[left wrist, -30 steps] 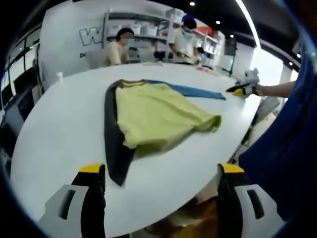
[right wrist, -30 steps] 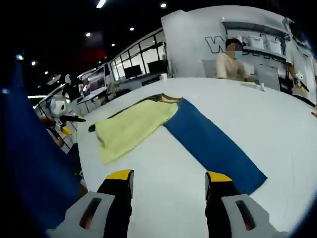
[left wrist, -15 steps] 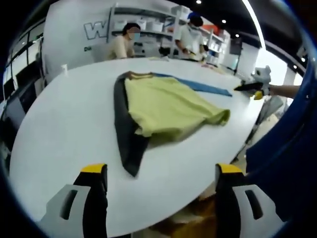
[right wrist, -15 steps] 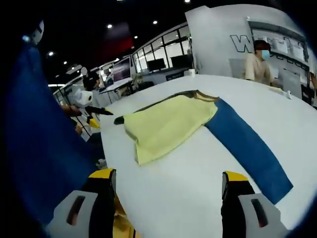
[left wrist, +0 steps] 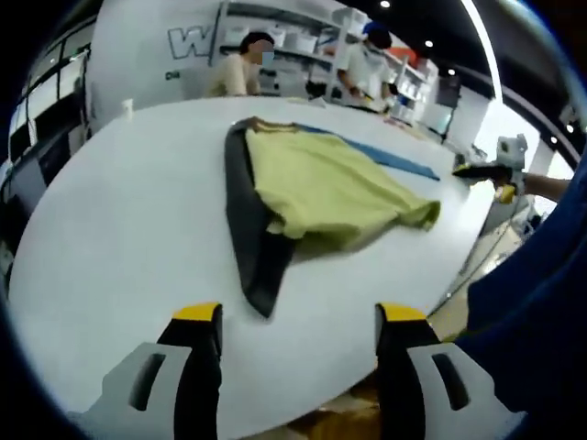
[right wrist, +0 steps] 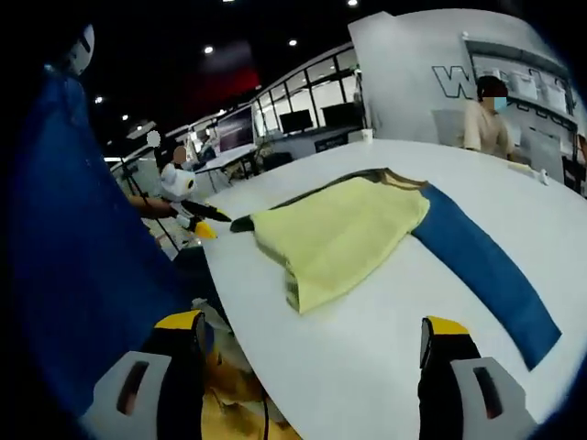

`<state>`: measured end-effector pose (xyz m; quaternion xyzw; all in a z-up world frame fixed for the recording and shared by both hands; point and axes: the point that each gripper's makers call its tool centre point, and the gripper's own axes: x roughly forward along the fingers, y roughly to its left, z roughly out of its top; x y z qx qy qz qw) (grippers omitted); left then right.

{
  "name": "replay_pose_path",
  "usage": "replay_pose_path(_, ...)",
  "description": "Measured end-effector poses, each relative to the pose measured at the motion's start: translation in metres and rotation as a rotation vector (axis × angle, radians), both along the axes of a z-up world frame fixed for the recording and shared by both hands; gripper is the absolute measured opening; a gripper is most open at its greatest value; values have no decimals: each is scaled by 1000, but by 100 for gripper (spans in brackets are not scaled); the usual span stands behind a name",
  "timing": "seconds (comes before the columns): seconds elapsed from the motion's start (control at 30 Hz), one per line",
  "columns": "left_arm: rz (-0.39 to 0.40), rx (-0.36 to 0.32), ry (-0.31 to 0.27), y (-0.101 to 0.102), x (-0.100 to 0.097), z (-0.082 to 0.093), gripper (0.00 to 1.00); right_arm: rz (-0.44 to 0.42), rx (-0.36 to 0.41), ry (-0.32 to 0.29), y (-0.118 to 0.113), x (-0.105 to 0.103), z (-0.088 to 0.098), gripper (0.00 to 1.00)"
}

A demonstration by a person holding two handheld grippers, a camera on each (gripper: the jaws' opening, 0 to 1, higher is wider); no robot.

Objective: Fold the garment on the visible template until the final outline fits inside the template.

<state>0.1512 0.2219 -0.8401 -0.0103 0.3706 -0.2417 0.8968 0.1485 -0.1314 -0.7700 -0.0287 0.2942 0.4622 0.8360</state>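
A yellow garment (left wrist: 330, 188) lies folded on the white table (left wrist: 119, 211). A dark grey strip (left wrist: 249, 238) runs out from under its near side, and a blue strip (left wrist: 396, 159) from under its far side. My left gripper (left wrist: 298, 316) hovers open over the table's near edge, short of the grey strip's end, with nothing between its fingers. In the right gripper view the same garment (right wrist: 344, 234) lies beside the blue strip (right wrist: 486, 266). My right gripper (right wrist: 312, 323) stands open at the table's edge, holding nothing. The other gripper shows at each view's side: the right one (left wrist: 486, 171), the left one (right wrist: 197, 218).
The table's rim (right wrist: 229, 302) drops off just ahead of the right jaws, with something yellow (right wrist: 229, 399) below it. Blue clothing (left wrist: 537, 302) is close on the right of the left gripper view. People (left wrist: 240, 69) sit at the far side, before shelves.
Both cameras have shifted: the left one closer to the garment, the right one toward the table's edge. The right jaws stand wider apart, the left jaws slightly narrower. The garment lies as before.
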Motion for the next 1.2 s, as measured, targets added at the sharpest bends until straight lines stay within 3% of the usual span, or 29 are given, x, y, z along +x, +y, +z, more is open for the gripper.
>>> replay_pose_path(0.2,61,-26,21,7,5,-9,49,-11,-4,1,7,-6,1,99)
replay_pose_path(0.23,75,-31,-12,5,11,-5,47,-14,-8,4,7,-7,0,99)
replay_pose_path(0.27,106,-37,10,7,9,-6,45,-16,-11,6,7,-8,0,99)
replay_pose_path(0.43,146,-83,2,10,24,-6,40,-25,-20,14,8,-11,0,99)
replay_pose_path(0.63,153,-85,1,8,26,-6,35,-34,-26,15,10,-12,0,99)
replay_pose_path(1.0,154,-82,13,6,24,-8,1,-46,-33,26,10,-14,-3,98)
replay_pose_path(1.2,165,-76,9,14,25,-5,0,-48,-34,34,12,-15,-5,96)
